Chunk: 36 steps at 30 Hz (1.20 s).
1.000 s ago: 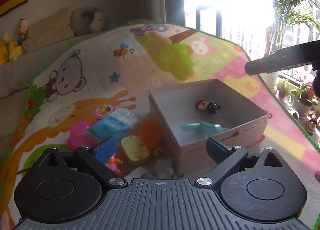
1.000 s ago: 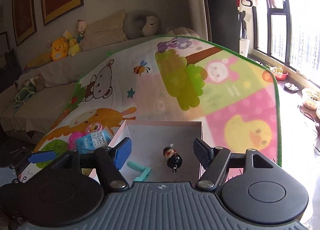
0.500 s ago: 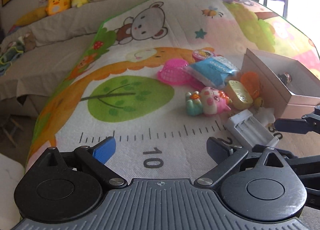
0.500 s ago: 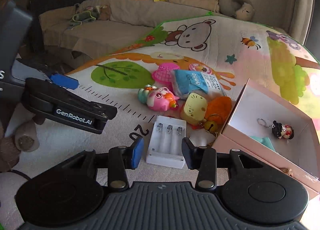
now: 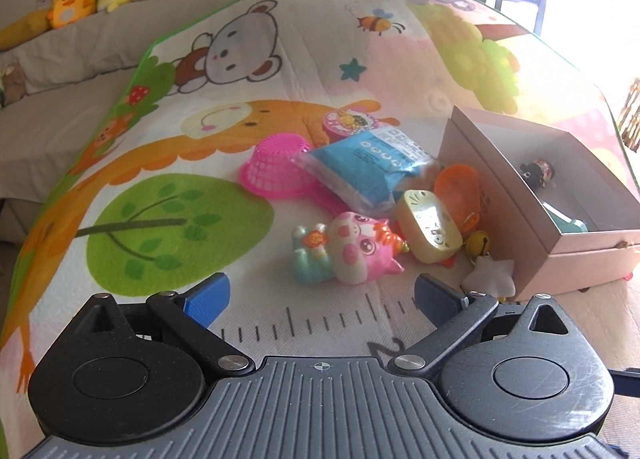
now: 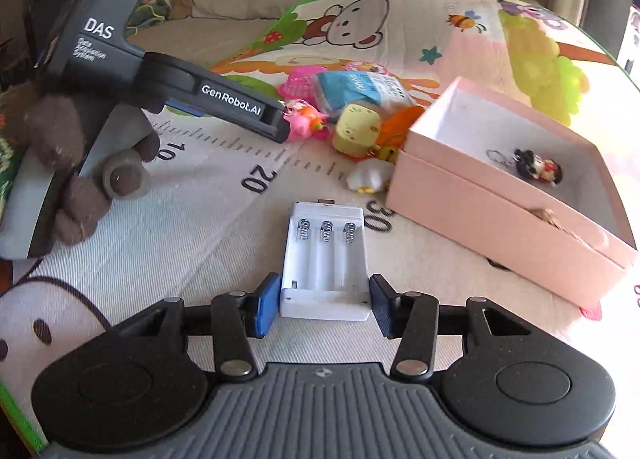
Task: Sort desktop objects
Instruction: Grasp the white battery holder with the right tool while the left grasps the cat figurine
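Right tool (image 6: pixel 325 303) is down at the white battery holder (image 6: pixel 325 261), jaws closing with the holder's near end between them; pads sit just off its sides, so no clamp yet. A second ago this tool was over the pink box (image 6: pixel 508 195) with jaws wider, so the doll keychain (image 6: pixel 538 167) drop looks done and the holder is the next pick. Holder lies on the play mat (image 6: pixel 208 227) near its ruler-marked edge, between the printed "20" and "30", just in front of the box.

Left tool (image 5: pixel 320 301) is released, jaws wide and empty. It has swung off the box and now faces the pile: pink pig toy (image 5: pixel 352 249), yellow toy (image 5: pixel 430 229), blue packet (image 5: pixel 366 167), pink basket (image 5: pixel 280 171). Likely its next target is the pig, nearest.

Readable text: "GenRobot.AI" and "DAS" on the left tool body, seen from the right camera. "10" is also printed on the mat ruler. Packet print is too blurred to read.
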{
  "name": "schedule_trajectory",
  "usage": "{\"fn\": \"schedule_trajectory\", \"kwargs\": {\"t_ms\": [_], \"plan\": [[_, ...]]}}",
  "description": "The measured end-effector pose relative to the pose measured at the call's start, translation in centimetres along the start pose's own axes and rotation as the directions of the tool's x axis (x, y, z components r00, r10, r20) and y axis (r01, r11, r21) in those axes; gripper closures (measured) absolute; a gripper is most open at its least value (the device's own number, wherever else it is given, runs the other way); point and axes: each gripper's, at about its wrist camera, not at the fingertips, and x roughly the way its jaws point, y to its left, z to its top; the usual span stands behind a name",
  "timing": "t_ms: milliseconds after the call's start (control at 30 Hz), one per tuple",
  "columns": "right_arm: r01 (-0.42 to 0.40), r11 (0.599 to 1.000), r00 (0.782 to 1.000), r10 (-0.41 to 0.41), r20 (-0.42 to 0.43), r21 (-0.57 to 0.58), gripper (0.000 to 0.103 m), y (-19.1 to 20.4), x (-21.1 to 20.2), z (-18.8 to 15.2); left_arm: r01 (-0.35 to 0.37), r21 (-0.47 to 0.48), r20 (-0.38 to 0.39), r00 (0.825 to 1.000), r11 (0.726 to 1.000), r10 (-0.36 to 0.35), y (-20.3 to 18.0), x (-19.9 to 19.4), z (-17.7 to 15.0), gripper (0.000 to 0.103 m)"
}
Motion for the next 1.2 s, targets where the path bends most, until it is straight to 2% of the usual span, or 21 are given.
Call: {"fn": "schedule_trajectory", "kwargs": {"t_ms": [167, 233, 267, 300, 367, 533, 667, 733, 800, 833, 900, 933, 967, 1033, 1067, 1133, 1200], "plan": [[0.118, 0.986, 0.992, -0.122, 0.028, 0.12, 0.055, -3.9, -2.2, -3.2, -0.048, 0.009, -0.02, 0.999, 0.999, 0.048, -1.0, 2.6, 1.2, 0.002], [0.141, 0.975, 0.988, -0.15, 0.04, 0.17, 0.049, -5.0, -2.5, -3.9, -0.049, -0.018, -0.037, 0.998, 0.999, 0.048, -0.9, 3.3, 1.5, 0.012], [0.158, 0.967, 0.984, -0.171, 0.049, 0.2, 0.047, -5.5, -2.6, -4.3, -0.042, -0.03, -0.049, 0.998, 0.999, 0.041, -0.8, 3.5, 1.6, 0.028], [0.165, 0.961, 0.982, -0.181, 0.055, 0.22, 0.045, -5.8, -2.6, -4.5, -0.044, -0.04, -0.057, 0.998, 0.998, 0.042, -0.7, 3.5, 1.5, 0.031], [0.161, 0.954, 0.981, -0.184, 0.066, 0.254, 0.038, -6.3, -2.4, -4.9, -0.041, -0.034, -0.056, 0.998, 0.999, 0.04, -0.7, 3.2, 1.3, 0.035], [0.155, 0.951, 0.98, -0.182, 0.078, 0.269, 0.032, -6.5, -2.5, -5.3, -0.024, -0.055, -0.08, 0.997, 0.998, 0.02, -0.6, 0.5, -0.5, 0.037], [0.152, 0.952, 0.981, -0.179, 0.08, 0.267, 0.029, -6.5, -2.5, -5.2, 0.062, -0.047, -0.104, 0.992, 0.997, -0.067, -2.0, -3.0, -3.3, 0.032], [0.152, 0.952, 0.98, -0.18, 0.084, 0.265, 0.026, -6.4, -2.5, -5.2, 0.139, -0.039, -0.114, 0.983, 0.99, -0.142, -2.9, -4.8, -4.9, 0.026], [0.153, 0.951, 0.979, -0.183, 0.089, 0.267, 0.024, -6.4, -2.6, -5.2, 0.224, -0.035, -0.131, 0.965, 0.974, -0.227, -3.7, -6.2, -5.9, 0.016], [0.153, 0.951, 0.979, -0.183, 0.09, 0.268, 0.024, -6.4, -2.6, -5.2, 0.282, -0.031, -0.139, 0.949, 0.959, -0.284, -4.1, -6.9, -6.5, 0.015], [0.153, 0.949, 0.979, -0.183, 0.088, 0.276, 0.023, -6.5, -2.6, -5.2, 0.334, -0.001, -0.137, 0.934, 0.942, -0.331, -4.6, -8.0, -7.0, 0.013], [0.153, 0.948, 0.979, -0.183, 0.085, 0.28, 0.023, -6.5, -2.6, -5.2, 0.335, 0.041, -0.117, 0.937, 0.941, -0.329, -5.0, -8.6, -7.3, 0.011], [0.153, 0.946, 0.979, -0.184, 0.084, 0.284, 0.023, -6.5, -2.6, -5.2, 0.313, 0.087, -0.091, 0.948, 0.946, -0.305, -5.4, -8.9, -7.4, 0.008], [0.154, 0.945, 0.979, -0.185, 0.085, 0.288, 0.023, -6.6, -2.6, -5.3, 0.207, 0.215, -0.03, 0.978, 0.955, -0.205, -6.4, -9.3, -7.8, 0.007], [0.154, 0.945, 0.979, -0.186, 0.085, 0.289, 0.023, -6.6, -2.6, -5.3, 0.165, 0.264, -0.01, 0.986, 0.95, -0.168, -6.8, -9.2, -7.9, 0.007], [0.155, 0.943, 0.979, -0.187, 0.084, 0.294, 0.023, -6.6, -2.7, -5.3, 0.099, 0.357, 0.021, 0.993, 0.929, -0.114, -7.7, -8.4, -8.2, 0.007], [0.154, 0.941, 0.979, -0.187, 0.082, 0.3, 0.023, -6.8, -2.7, -5.3, 0.101, 0.366, 0.0, 0.994, 0.925, -0.109, -7.9, -7.0, -7.8, 0.009]]}}
